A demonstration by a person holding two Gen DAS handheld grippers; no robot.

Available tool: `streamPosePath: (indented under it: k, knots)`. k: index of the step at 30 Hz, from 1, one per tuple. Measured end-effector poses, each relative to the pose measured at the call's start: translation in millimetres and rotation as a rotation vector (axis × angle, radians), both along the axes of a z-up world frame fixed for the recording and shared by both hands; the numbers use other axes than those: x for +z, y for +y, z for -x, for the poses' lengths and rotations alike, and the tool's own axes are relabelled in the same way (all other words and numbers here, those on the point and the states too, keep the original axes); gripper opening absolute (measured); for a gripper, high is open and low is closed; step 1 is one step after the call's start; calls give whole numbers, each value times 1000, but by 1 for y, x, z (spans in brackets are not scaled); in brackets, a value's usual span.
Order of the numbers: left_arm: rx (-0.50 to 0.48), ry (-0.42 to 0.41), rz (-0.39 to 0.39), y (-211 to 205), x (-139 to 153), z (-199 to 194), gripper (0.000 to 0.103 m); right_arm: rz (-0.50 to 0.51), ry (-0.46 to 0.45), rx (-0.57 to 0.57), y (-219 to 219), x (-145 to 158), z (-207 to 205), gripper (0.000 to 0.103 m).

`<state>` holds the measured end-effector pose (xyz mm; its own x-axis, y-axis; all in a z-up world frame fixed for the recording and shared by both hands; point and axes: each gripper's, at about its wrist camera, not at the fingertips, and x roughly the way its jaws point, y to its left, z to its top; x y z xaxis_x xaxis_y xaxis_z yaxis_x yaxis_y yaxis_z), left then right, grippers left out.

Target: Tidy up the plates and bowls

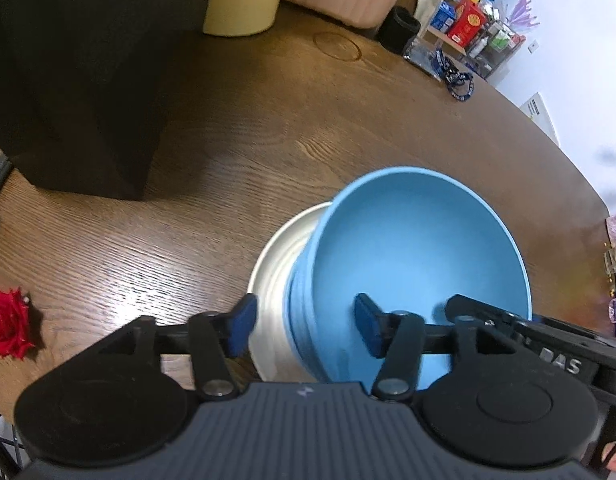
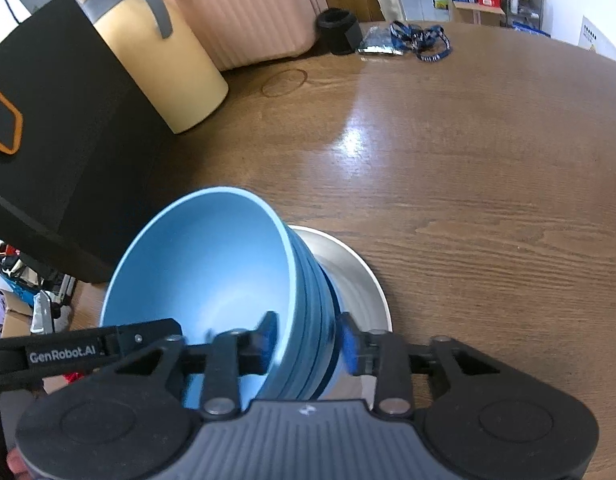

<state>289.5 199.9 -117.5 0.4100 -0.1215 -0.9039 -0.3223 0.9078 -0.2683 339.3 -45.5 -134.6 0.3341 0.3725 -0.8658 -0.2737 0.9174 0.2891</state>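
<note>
A blue bowl (image 1: 420, 248), ridged on its outer wall, sits on a white plate (image 1: 275, 264) on the brown wooden table (image 1: 211, 128). My left gripper (image 1: 305, 328) straddles the bowl's near-left rim, one blue pad outside over the plate and one inside, both standing off the wall. In the right wrist view the same blue bowl (image 2: 203, 264) rests on the white plate (image 2: 360, 280). My right gripper (image 2: 308, 340) straddles its right wall with a gap at each pad. Both grippers are open.
A black box (image 2: 59, 128), a cream cylindrical container (image 2: 163, 64) and a pink ribbed case (image 2: 247, 12) stand at the back left. A black cup (image 2: 338, 28) and a blue lanyard (image 2: 424, 42) lie at the far edge. A red rose (image 1: 9, 322) lies left.
</note>
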Motion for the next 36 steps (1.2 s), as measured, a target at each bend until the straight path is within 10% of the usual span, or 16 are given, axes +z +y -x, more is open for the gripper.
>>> streamPosePath:
  k: [10,21,36]
  knots:
    - [-21,-249,-209,-3,40,42,103,-16,-218,-24,-25,33,43,102]
    - [-15,-456,-199,-24,70,104,103,69,-378,-54,-56,45,113,103]
    - [-130,-537,-218,-106,83,211,103,97,-505,-137,-134,61,248,103]
